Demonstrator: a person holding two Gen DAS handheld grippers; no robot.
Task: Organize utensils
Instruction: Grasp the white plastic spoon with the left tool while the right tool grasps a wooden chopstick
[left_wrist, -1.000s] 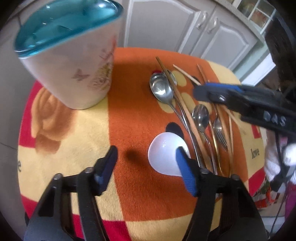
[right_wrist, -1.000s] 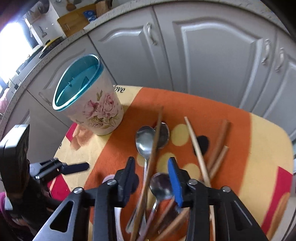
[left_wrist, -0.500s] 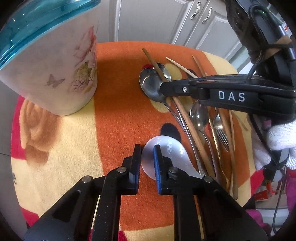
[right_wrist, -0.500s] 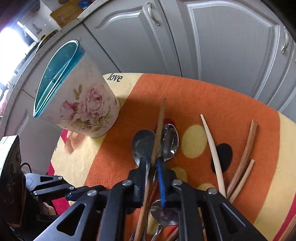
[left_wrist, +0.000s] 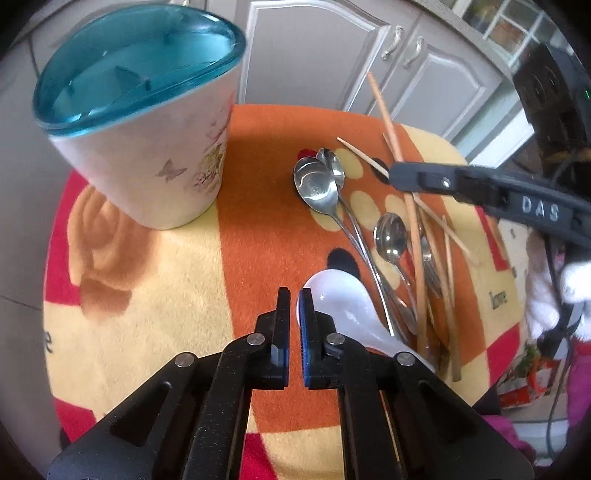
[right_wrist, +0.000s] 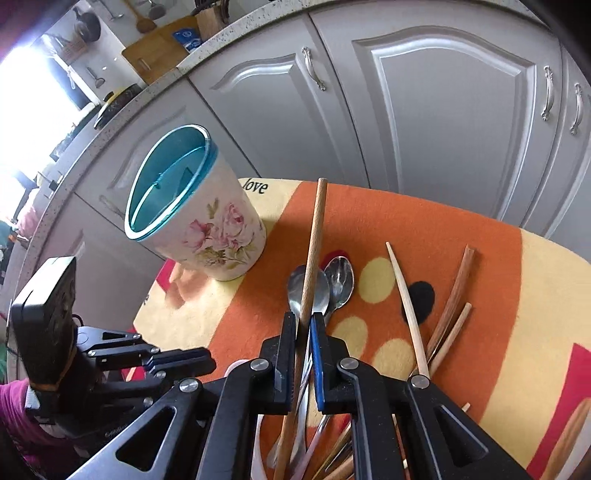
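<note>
Pinching a wooden stick (right_wrist: 314, 251) between the pads of the right gripper (right_wrist: 303, 317), fingers drawn in tight on it; holding it slanted, far end lifting toward the cabinet doors (right_wrist: 443, 129), near end dipping into the heap of cutlery by the near right edge of the table (left_wrist: 258, 229); passing it over the bowl of the larger of two metal spoons (left_wrist: 317, 184) lying side by side near the middle of the table.

Having just been closing the jaws of the left gripper (left_wrist: 291, 295) down to a narrow slit, right at the rim of a white soup spoon (left_wrist: 343, 306); showing only orange cloth through that slit, so not being able to tell whether the pads are nipping the rim or merely sitting beside it; resting the soup spoon on the table toward the near edge, handle running under the heap.

Standing upright at the far left corner: a flowered cup (left_wrist: 147, 147) with a blue rim, well apart from both grippers.

Lying along the right side: a small spoon (left_wrist: 389, 236) and a fork (left_wrist: 430, 266) tangled among sticks; spreading beyond them toward the right edge, a pale chopstick (right_wrist: 404, 299) and two brown chopsticks (right_wrist: 454, 295).
</note>
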